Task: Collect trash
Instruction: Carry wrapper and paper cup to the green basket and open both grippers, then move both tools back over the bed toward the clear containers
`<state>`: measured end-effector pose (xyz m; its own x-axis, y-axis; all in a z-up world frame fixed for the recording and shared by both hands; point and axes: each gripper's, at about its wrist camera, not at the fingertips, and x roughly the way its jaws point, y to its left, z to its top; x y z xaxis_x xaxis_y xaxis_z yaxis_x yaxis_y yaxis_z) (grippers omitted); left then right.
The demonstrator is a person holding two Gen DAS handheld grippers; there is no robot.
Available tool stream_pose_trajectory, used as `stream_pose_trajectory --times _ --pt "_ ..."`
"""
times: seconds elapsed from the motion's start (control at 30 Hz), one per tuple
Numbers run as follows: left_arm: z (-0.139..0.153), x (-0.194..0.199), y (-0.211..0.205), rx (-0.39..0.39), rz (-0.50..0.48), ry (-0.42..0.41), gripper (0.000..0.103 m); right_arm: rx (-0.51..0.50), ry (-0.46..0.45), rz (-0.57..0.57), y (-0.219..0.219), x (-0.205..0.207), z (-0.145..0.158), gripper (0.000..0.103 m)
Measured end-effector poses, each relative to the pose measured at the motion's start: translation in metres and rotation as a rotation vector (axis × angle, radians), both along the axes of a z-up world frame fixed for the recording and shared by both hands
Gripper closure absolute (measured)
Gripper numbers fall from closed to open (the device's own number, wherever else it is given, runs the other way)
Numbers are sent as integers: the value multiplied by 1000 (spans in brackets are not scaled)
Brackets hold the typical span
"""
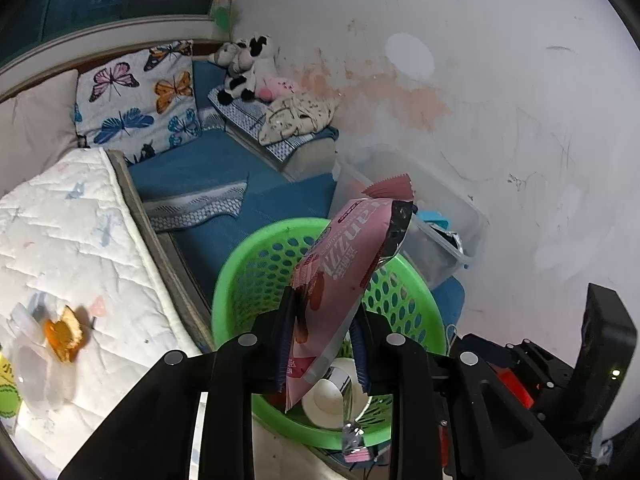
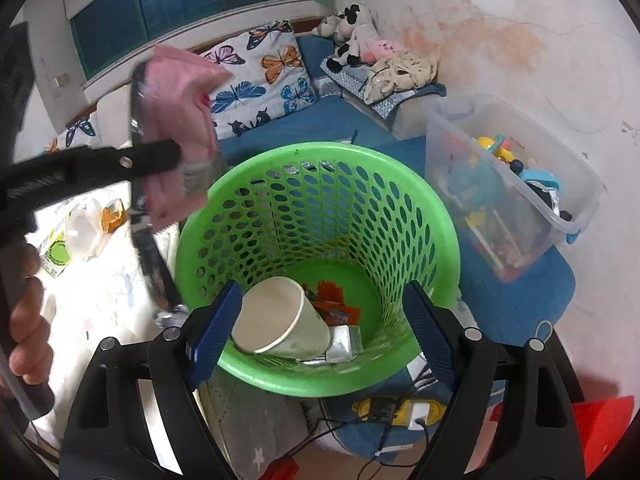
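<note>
Left claw (image 1: 324, 344) clamped on pink snack bag (image 1: 348, 264) over green basket (image 1: 240, 280) rim, right claw (image 2: 320, 336) spread wide, empty.

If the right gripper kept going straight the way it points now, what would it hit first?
Probably the paper cup lying in the green basket: the open right gripper aims down into the basket, nothing between. Depth is uncertain.

pink snack bag (image 2: 180, 128): motion-blurred in right view, print unreadable
hand (image 2: 28, 312): cut off at frame edge
clear toy bin (image 2: 516, 184): contents too jumbled to tell
</note>
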<state>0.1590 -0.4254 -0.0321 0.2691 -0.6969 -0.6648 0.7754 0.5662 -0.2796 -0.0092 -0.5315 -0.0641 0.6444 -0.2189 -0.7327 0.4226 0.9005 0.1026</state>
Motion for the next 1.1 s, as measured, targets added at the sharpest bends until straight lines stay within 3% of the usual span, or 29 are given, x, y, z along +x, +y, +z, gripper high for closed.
stream_pose_trajectory --times 0.07,0.1,0.17,0.5,1.1 --pt "-3 -1 -1 5 -8 8 76 1 -3 -3 0 -3 1 20" --pt "-5 -2 -1 7 -12 13 65 3 -5 -2 1 -4 2 20" --pt "-6 -4 0 10 -4 6 54 -1 -9 -4 2 -6 3 20" --pt "-5 -11 30 19 4 8 47 6 -42 8 15 -15 13 20" --pt "12 -9 209 105 364 -79 29 25 -82 270 118 20 26 18"
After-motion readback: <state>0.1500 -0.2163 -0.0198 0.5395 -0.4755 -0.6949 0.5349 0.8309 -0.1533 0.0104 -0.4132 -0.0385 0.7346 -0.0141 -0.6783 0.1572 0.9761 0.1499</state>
